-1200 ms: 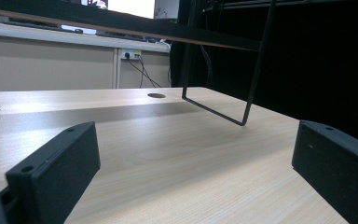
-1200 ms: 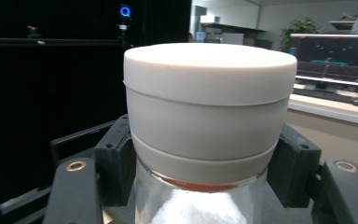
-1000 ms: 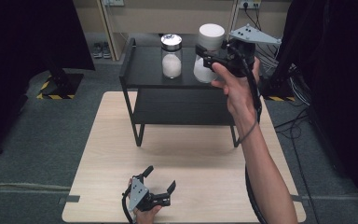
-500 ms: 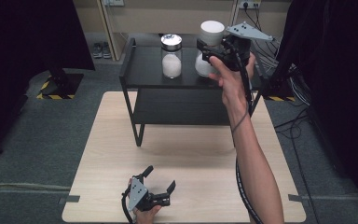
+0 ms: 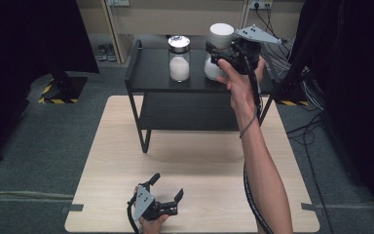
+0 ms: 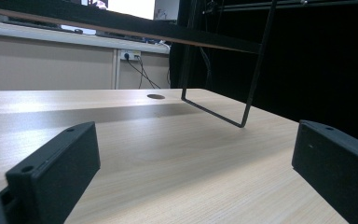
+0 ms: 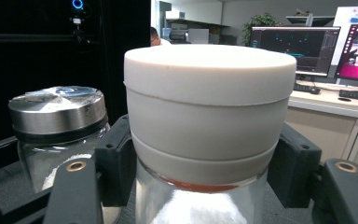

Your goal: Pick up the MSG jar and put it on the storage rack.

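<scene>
Two jars sit on the top of the black shelf (image 5: 146, 78) at the far side of the table (image 5: 204, 165): a metal-lidded jar (image 5: 179, 58) with white powder inside, and just to its right the white-lidded jar (image 5: 220, 51). The metal-lidded one is the only close neighbour, near but not touching as far as the high view shows. The right tool (image 5: 224, 54) has its jaws clamped on the white-lidded jar just under the lid; the right gripper view shows a thick white lid (image 7: 209, 88), an orange band below it and clear glass with white contents. It stands upright, near the shelf's right rear corner. Plenty of bare shelf lies in front and left. The left tool (image 5: 168, 187) rests on the table's near edge, jaws spread wide, nothing between them.
</scene>
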{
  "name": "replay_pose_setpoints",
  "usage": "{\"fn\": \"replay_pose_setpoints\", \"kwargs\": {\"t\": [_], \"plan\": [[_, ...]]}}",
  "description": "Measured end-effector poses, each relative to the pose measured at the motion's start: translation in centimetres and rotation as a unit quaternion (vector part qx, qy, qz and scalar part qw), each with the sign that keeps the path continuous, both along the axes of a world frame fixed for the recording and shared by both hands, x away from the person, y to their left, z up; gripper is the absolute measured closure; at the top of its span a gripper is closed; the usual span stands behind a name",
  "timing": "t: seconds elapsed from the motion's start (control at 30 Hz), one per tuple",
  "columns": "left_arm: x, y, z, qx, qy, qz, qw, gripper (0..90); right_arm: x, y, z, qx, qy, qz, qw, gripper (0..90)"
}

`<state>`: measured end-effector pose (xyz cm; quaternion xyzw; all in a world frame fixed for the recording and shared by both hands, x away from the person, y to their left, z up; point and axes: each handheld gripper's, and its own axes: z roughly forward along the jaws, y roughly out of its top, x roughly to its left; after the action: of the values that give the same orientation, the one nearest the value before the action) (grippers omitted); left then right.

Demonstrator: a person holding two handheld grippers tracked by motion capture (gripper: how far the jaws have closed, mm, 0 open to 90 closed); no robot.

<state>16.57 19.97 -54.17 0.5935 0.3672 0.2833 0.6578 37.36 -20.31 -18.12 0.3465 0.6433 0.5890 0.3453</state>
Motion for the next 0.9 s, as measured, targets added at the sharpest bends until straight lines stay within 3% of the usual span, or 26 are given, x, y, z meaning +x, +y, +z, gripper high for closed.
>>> {"fn": "replay_pose_setpoints", "kwargs": {"t": [0.5,0.57,0.67,0.77,0.9], "plan": [[0.0,0.0,0.0,0.0,0.0,0.0,1.0,0.2,0.1,0.0,-0.7,0.001,-0.004,-0.002,1.0,34.7],[0.0,-0.1,0.0,0.002,0.0,0.0,1.0,0.2,-0.3,0.4,-0.5,-0.004,-0.004,-0.015,0.9999,24.4],[0.0,0.0,0.0,0.001,0.0,0.001,1.0,0.2,-0.5,0.0,-0.4,0.025,0.012,-0.012,0.9995,9.1],[0.0,-0.1,0.1,0.001,0.001,0.001,1.0,0.2,-0.9,-0.6,-0.6,0.042,0.013,0.002,0.999,2.8],[0.0,0.0,0.1,-0.001,0.003,0.0,1.0,0.2,-1.7,-1.0,-0.6,0.042,0.009,0.011,0.999,0.4]]}}
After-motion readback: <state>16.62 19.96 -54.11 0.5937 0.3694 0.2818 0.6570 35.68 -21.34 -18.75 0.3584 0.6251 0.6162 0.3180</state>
